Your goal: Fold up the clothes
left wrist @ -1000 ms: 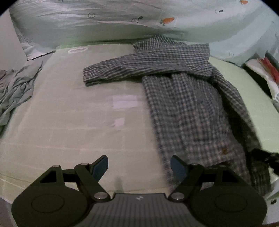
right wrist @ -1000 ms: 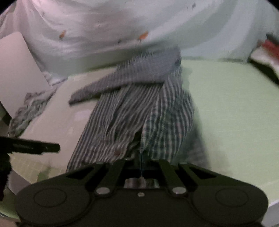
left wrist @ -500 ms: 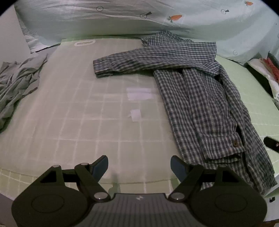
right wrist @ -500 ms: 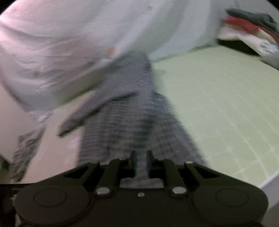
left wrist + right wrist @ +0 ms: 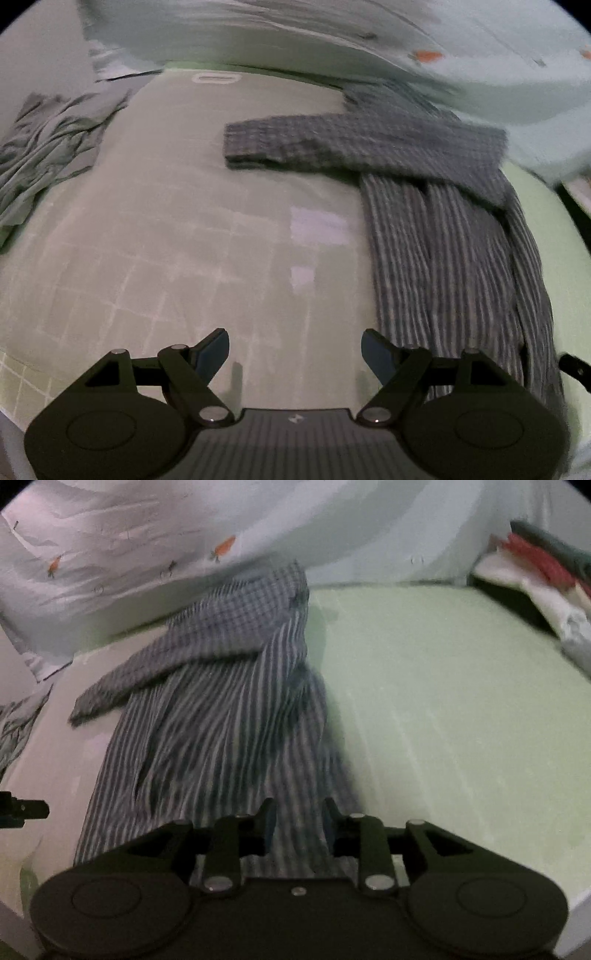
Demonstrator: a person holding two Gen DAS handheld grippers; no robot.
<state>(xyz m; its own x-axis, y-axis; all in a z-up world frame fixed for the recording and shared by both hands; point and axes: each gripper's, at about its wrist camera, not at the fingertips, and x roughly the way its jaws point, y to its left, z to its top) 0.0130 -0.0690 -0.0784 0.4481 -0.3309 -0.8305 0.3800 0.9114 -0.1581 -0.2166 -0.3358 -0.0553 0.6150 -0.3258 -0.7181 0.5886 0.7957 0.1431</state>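
Observation:
A blue-and-white plaid shirt (image 5: 436, 240) lies flat on the pale gridded mat (image 5: 166, 240), one sleeve (image 5: 332, 144) folded across its chest toward the left. My left gripper (image 5: 293, 343) stands open over bare mat, just left of the shirt's lower hem, with nothing between its fingers. In the right wrist view the same shirt (image 5: 221, 720) stretches away from my right gripper (image 5: 298, 812). Its jaws are opening, the hem lies under the narrow gap between them, and the pads do not press on it.
A crumpled grey garment (image 5: 48, 147) lies at the mat's left edge. Carrot-print bedding (image 5: 147, 554) is bunched along the back. A stack of clothes (image 5: 535, 572) sits at the far right. Green sheet (image 5: 443, 701) lies right of the shirt, and the bed edge (image 5: 576, 904) is near.
My right gripper was shut on the shirt's raised hem; its jaws have parted and the cloth now lies flat. The left gripper has shifted sideways and rolled, still open.

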